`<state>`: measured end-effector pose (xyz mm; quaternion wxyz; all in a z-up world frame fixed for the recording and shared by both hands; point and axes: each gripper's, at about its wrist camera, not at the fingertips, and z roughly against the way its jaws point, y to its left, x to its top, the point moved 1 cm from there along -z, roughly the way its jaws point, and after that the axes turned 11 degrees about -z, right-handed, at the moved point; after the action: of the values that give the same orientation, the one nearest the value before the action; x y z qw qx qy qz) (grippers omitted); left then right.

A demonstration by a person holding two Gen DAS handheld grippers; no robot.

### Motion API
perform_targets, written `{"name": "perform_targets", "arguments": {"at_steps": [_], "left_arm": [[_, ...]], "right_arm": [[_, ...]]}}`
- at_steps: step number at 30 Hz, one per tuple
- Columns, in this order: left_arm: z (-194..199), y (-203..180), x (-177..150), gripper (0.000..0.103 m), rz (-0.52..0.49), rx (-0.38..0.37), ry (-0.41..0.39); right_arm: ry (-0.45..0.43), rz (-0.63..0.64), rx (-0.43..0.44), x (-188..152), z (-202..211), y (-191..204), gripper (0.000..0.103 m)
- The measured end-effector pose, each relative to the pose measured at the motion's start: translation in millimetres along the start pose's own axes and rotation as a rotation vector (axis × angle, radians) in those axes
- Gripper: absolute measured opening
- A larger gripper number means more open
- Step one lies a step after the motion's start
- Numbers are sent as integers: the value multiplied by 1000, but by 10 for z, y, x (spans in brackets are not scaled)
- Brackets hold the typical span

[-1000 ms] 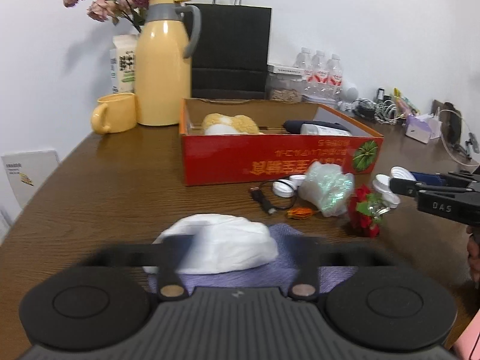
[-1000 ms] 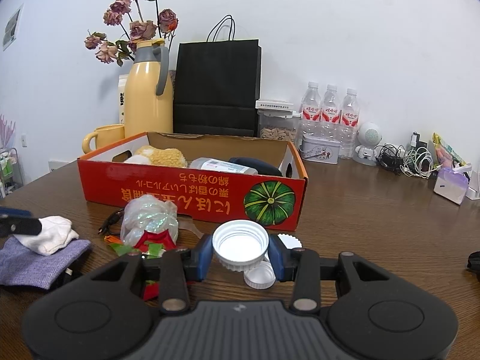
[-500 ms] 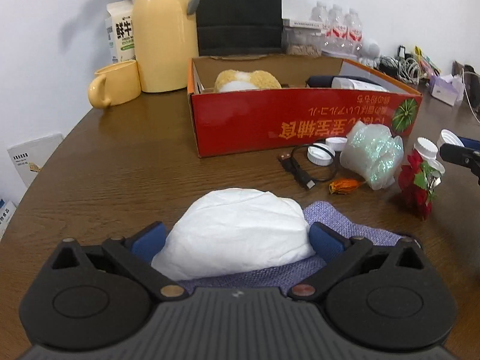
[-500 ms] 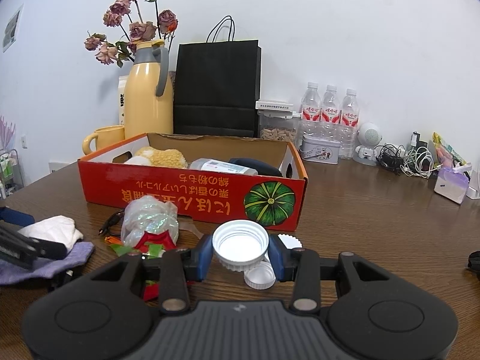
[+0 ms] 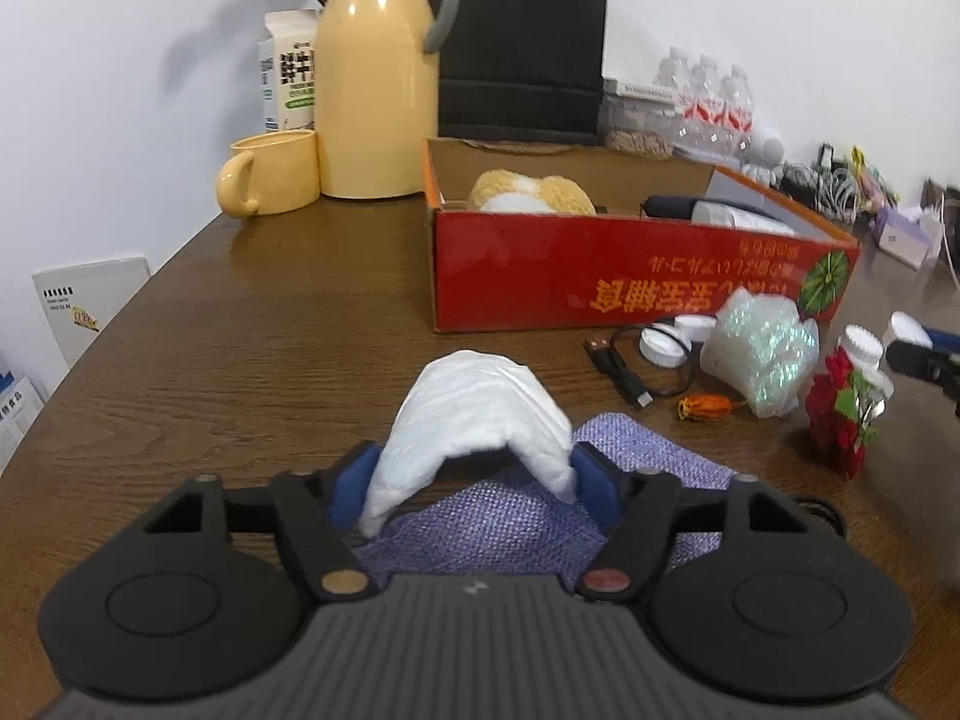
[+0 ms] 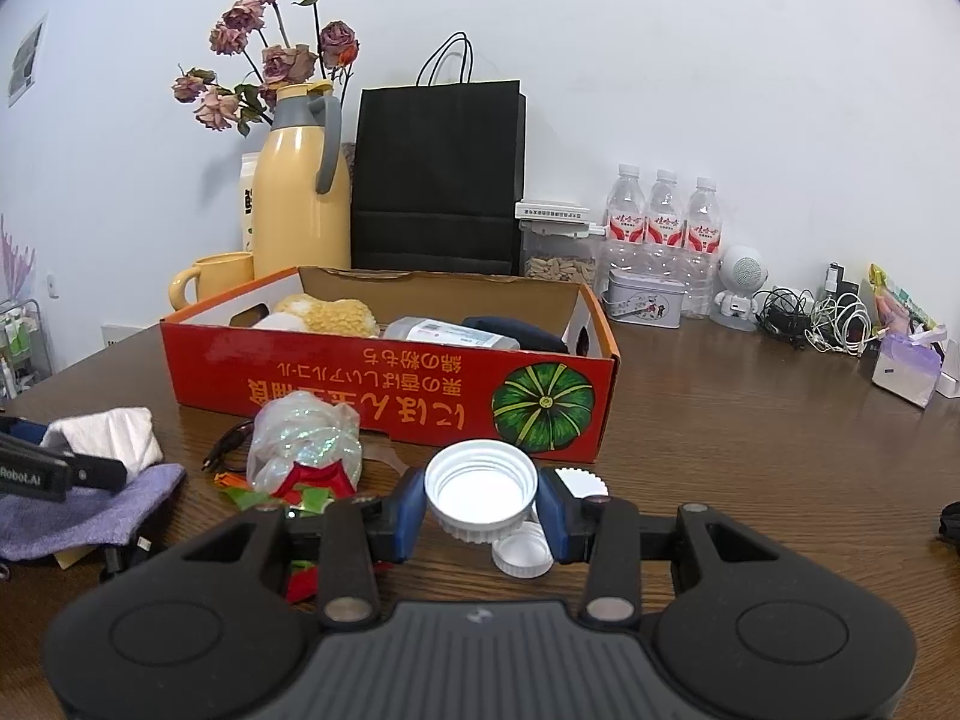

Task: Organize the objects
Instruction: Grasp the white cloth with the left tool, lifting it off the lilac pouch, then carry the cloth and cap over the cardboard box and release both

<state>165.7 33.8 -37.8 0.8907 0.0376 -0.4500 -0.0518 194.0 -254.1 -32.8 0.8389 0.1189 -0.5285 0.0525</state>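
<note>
1. We see the left gripper [image 5: 474,489] low over the brown wood-grain table [image 5: 240,360], its jaws closing on a soft white folded cloth [image 5: 480,414]. Both blue pads [image 5: 351,489] press the cloth's sides, so that it arches upward between them.
2. The white cloth lies on a flat lilac knitted cloth [image 5: 498,522], which is spread on the table directly beneath the left gripper.
3. We see the right gripper [image 6: 483,513] clenched on a large white ribbed plastic bottle cap [image 6: 480,495], held open side up between its blue pads [image 6: 408,516]. A smaller white cap [image 6: 522,558] lies on the table just below it.
4. A long red cardboard box printed with a green pumpkin [image 6: 390,384] stands on the table beyond both grippers. It holds a yellow and white plush toy [image 6: 327,315], a clear plastic bottle lying on its side [image 6: 450,333] and a dark blue object [image 6: 516,333].
5. Between the box and the grippers lie a crumpled iridescent plastic bag [image 5: 759,351], a black cable [image 5: 624,372], a small orange dried flower [image 5: 705,407] and a red artificial flower sprig [image 5: 840,414].
6. A tall yellow thermos jug with a grey handle [image 5: 375,72] and a yellow mug [image 5: 270,174] stand behind the box, near the wall.
</note>
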Motion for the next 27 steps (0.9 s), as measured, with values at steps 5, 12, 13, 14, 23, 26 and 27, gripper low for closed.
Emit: {"name": "perform_targets", "arguments": {"at_steps": [5, 12, 13, 14, 23, 26, 27], "left_arm": [[123, 30, 27, 69, 6, 23, -51], [316, -68, 253, 71, -42, 37, -141], [335, -94, 310, 71, -51, 36, -157], [344, -119, 372, 72, -58, 33, -172], [105, -327, 944, 72, -69, 22, -234], [-51, -371, 1136, 73, -60, 27, -245], [-118, -382, 1207, 73, -56, 32, -246]], "right_arm": [[-3, 2, 7, 0, 13, 7, 39], [-39, 34, 32, 25, 50, 69, 39], [-42, 36, 39, 51, 45, 83, 39], [-51, 42, 45, 95, 36, 104, 39], [-112, 65, 91, 615, -261, 297, 39], [-117, 53, 99, 785, -467, 363, 39], [-116, 50, 100, 836, -547, 391, 39]]}}
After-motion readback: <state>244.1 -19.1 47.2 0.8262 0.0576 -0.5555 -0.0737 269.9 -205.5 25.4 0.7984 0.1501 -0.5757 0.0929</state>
